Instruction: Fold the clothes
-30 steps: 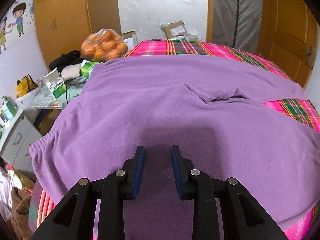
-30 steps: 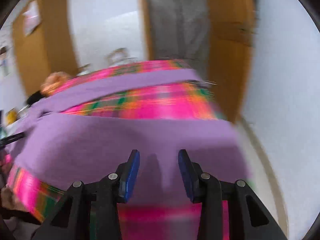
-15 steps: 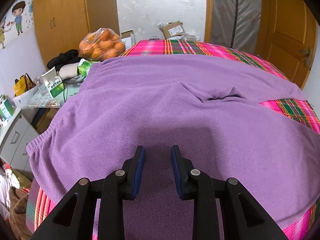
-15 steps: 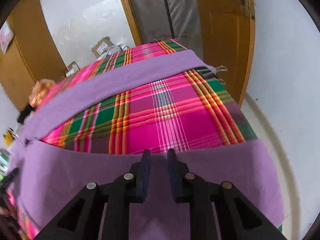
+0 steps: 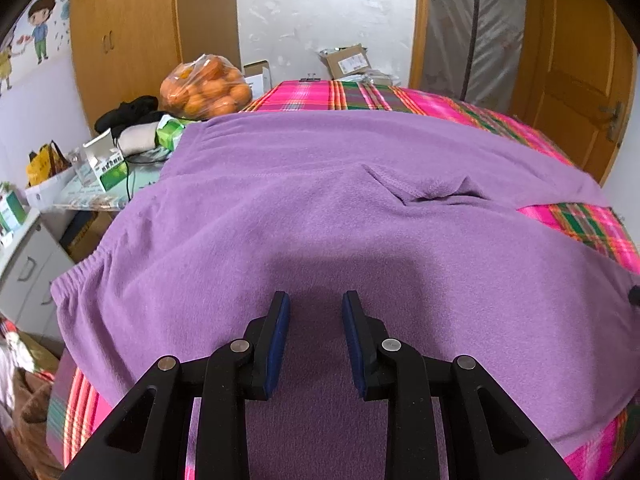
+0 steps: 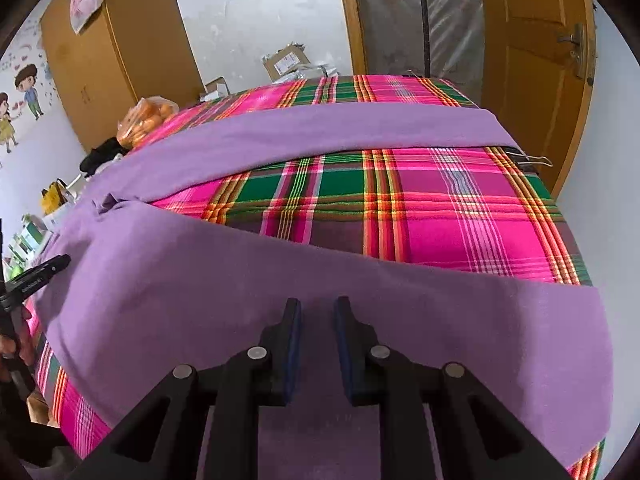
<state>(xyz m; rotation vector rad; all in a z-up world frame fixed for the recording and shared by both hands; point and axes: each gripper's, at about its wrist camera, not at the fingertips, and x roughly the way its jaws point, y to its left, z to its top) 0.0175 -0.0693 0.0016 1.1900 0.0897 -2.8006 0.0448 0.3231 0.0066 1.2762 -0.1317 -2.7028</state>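
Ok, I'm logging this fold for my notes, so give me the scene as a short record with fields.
garment: purple trousers, spread flat, legs apart
surface: plaid bedcover, showing between the legs
left tongs: open, over the waist end, holding nothing
right tongs: open, narrow gap, over the near leg, holding nothing
side clutter: bag of oranges beside the bed
fold: not yet begun

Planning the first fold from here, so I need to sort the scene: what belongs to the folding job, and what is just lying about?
Job:
purple trousers, spread flat
plaid bed cover under them
left gripper, jaws open above the fabric
right gripper, jaws open above the fabric

Lying about:
bag of oranges
green-and-white boxes
cardboard parcel
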